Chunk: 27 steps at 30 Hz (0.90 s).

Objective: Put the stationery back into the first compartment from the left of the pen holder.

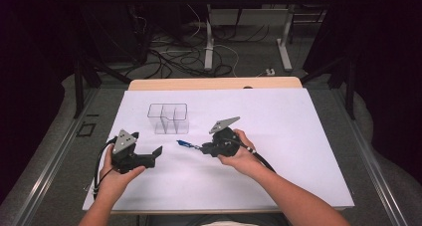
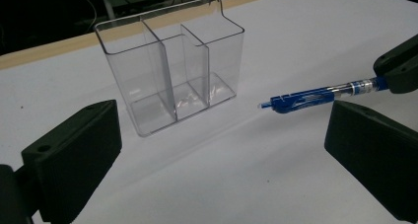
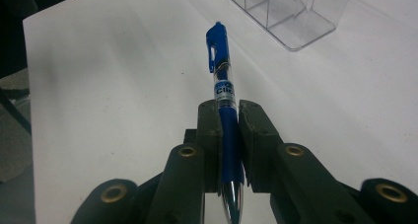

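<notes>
The right gripper [image 3: 227,110] is clamped on a blue click pen [image 3: 224,115], its 2 jaws pressing the barrel from both sides. The pen's clip end sticks out ahead of the jaws, above the white table sheet [image 1: 278,136], and points toward the clear plastic organizer [image 1: 168,118]. The organizer stands upright near the far left part of the sheet, split into 3 compartments, apart from the pen. The left gripper [image 1: 157,153] is held low over the sheet just in front of the organizer, its jaws spread wide with nothing between them.
</notes>
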Motion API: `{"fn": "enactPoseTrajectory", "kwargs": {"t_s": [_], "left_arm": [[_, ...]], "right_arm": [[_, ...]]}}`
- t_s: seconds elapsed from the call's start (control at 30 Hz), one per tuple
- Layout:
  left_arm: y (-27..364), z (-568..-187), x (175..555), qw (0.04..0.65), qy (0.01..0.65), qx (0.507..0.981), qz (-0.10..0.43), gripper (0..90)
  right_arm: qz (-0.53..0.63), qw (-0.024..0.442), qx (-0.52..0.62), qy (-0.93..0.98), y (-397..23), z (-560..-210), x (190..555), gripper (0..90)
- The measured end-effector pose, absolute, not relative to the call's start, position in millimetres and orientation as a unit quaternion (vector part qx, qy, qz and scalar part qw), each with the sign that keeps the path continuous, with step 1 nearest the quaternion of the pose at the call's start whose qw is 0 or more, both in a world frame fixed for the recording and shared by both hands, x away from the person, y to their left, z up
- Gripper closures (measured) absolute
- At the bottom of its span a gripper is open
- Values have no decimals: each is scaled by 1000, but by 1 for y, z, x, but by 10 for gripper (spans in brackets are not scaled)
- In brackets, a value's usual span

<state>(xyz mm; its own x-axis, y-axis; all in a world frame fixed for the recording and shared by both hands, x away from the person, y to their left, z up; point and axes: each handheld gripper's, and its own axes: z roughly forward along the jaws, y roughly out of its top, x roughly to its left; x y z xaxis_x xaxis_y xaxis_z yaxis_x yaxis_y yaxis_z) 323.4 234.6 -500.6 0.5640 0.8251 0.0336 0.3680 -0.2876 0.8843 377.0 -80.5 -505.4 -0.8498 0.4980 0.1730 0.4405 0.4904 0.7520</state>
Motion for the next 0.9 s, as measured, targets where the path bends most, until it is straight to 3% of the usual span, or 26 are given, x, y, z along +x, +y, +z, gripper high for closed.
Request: {"fn": "enactPoseTrajectory", "kwargs": {"t_s": [0.43,0.9], "left_arm": [[212,-497,318,446,341,788,253,55],[181,-490,317,419,274,821,275,206]], "right_arm": [[406,6,273,872,-107,-493,379,801],[408,-3,276,870,-118,-493,380,801]]}}
